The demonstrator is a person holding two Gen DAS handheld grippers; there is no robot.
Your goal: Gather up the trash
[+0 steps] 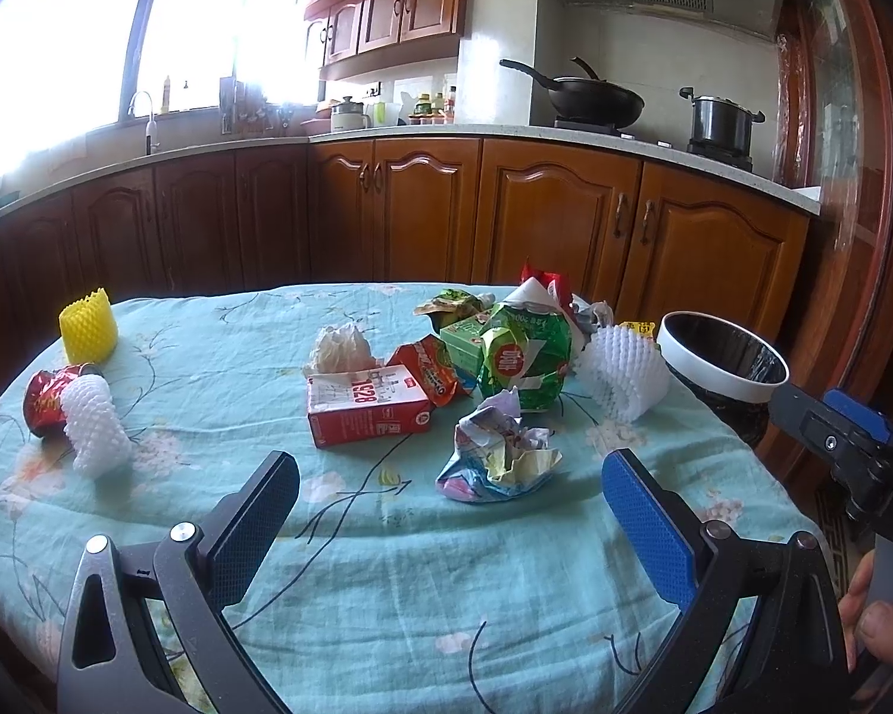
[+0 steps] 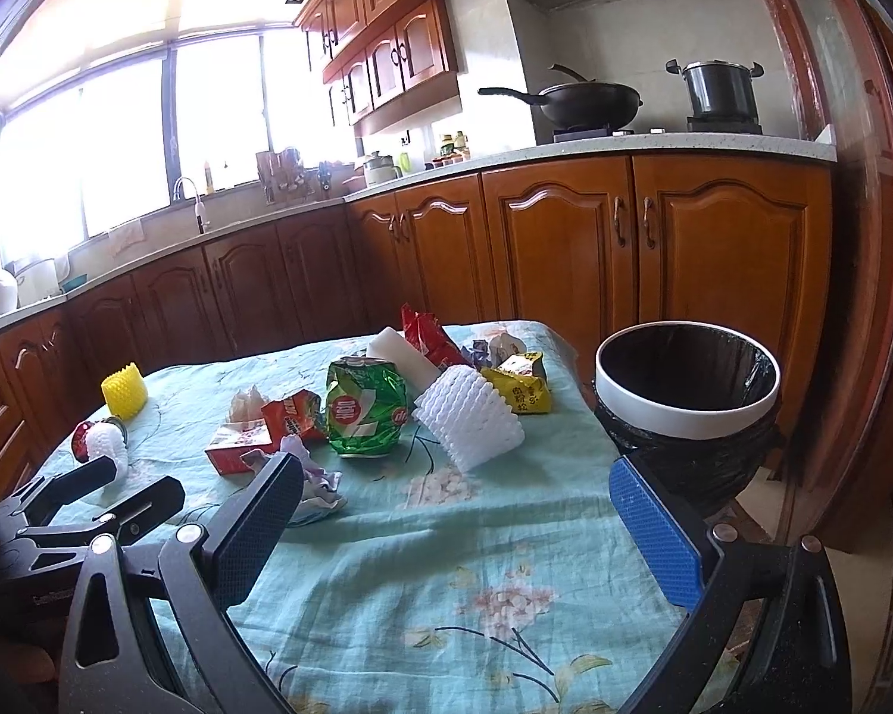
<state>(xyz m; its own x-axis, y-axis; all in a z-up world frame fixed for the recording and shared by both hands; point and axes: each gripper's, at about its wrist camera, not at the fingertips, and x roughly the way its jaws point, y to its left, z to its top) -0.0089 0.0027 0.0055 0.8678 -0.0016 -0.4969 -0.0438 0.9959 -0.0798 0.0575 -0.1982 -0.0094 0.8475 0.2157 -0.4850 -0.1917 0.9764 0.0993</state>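
Trash lies on a round table with a teal floral cloth [image 1: 387,595]. A crumpled paper wrapper [image 1: 497,455] sits just ahead of my left gripper [image 1: 452,529], which is open and empty. Behind it are a red carton [image 1: 366,410], a green bag [image 1: 524,357], a tissue wad [image 1: 342,348] and a white foam net [image 1: 625,375]. My right gripper [image 2: 455,535] is open and empty above the cloth, short of the white foam net [image 2: 470,416] and the green bag [image 2: 366,404]. A black-lined bin with a white rim [image 2: 684,419] stands off the table's right edge.
A yellow foam net [image 1: 87,327], a red can [image 1: 44,395] and another white foam net [image 1: 92,425] lie at the table's left. A yellow packet [image 2: 521,387] sits near the bin. Wooden kitchen cabinets [image 1: 542,220] run behind the table. Bare cloth lies in front of both grippers.
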